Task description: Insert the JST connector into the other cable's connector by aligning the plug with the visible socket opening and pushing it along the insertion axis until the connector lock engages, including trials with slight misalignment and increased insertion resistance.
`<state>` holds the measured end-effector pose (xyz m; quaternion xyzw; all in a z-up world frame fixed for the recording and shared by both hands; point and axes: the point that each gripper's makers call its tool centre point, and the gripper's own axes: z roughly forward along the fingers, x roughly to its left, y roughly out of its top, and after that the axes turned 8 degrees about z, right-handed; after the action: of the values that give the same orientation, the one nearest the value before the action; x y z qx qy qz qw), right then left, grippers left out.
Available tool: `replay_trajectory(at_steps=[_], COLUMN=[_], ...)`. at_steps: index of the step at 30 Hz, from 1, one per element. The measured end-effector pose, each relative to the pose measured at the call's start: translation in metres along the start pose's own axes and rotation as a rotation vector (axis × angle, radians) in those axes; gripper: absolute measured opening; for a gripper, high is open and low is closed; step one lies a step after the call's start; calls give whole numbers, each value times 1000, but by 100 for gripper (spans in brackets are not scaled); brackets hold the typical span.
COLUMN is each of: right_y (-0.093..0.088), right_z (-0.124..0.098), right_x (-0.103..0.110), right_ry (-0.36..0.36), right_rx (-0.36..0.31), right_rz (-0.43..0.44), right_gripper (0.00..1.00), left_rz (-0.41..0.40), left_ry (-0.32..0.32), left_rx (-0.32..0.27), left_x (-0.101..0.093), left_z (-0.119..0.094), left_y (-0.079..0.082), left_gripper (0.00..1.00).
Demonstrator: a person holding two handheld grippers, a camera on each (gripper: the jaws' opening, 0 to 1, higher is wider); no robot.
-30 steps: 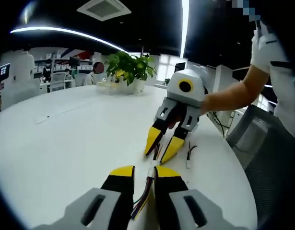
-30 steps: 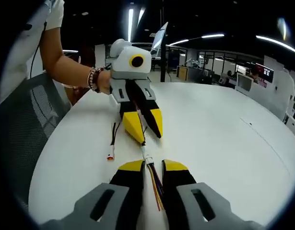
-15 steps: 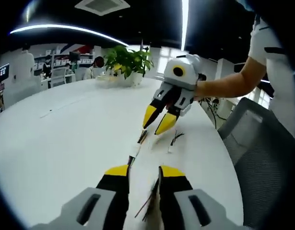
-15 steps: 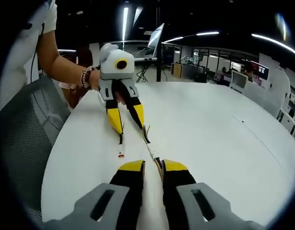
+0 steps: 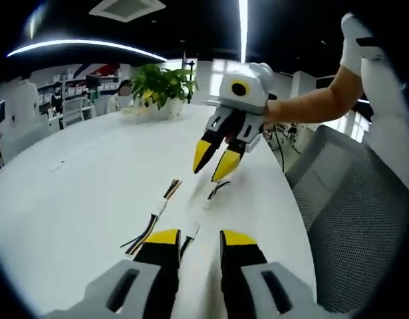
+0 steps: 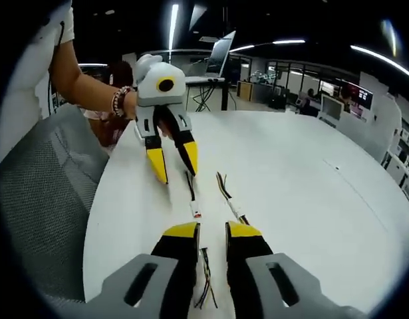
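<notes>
Three short JST cables lie loose on the white table (image 5: 78,186). In the left gripper view a multi-coloured cable (image 5: 154,218) lies left of my jaws. A white plug (image 5: 191,231) sits just ahead of my left gripper (image 5: 194,240), which is open and empty. A dark cable (image 5: 215,191) lies under the right gripper (image 5: 211,167), which hangs above the table with jaws apart. In the right gripper view a white connector (image 6: 196,211) and a second cable (image 6: 232,203) lie ahead of my right gripper (image 6: 213,232). Loose wires (image 6: 204,286) show low in its gap. The left gripper (image 6: 173,166) hovers open beyond.
A potted plant (image 5: 161,86) stands at the far side of the table. A grey mesh chair (image 5: 344,199) (image 6: 44,199) sits close to the table's curved edge. A person's forearm (image 5: 304,109) holds the right gripper, and a wrist with a bracelet (image 6: 118,103) holds the left one.
Both grippers have drawn back and apart from each other. The cables that ran between the jaws a second ago now lie free on the table. The left jaws stand wider.
</notes>
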<state>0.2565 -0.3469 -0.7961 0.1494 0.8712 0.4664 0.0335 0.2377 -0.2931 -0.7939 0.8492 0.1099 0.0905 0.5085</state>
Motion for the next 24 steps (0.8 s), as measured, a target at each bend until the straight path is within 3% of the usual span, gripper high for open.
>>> replay_trajectory(at_steps=[14, 24], right_y=[2, -1], right_z=[-8, -13], right_x=[34, 39], right_ry=[-2, -8], right_rx=[-9, -4], right_rz=[-13, -15], right_gripper=[13, 13], left_rz=[23, 33], left_ry=[56, 65], left_rx=[-18, -17], left_x=[-8, -12], left_z=[-29, -25], left_y=[5, 6], left_gripper=[17, 17])
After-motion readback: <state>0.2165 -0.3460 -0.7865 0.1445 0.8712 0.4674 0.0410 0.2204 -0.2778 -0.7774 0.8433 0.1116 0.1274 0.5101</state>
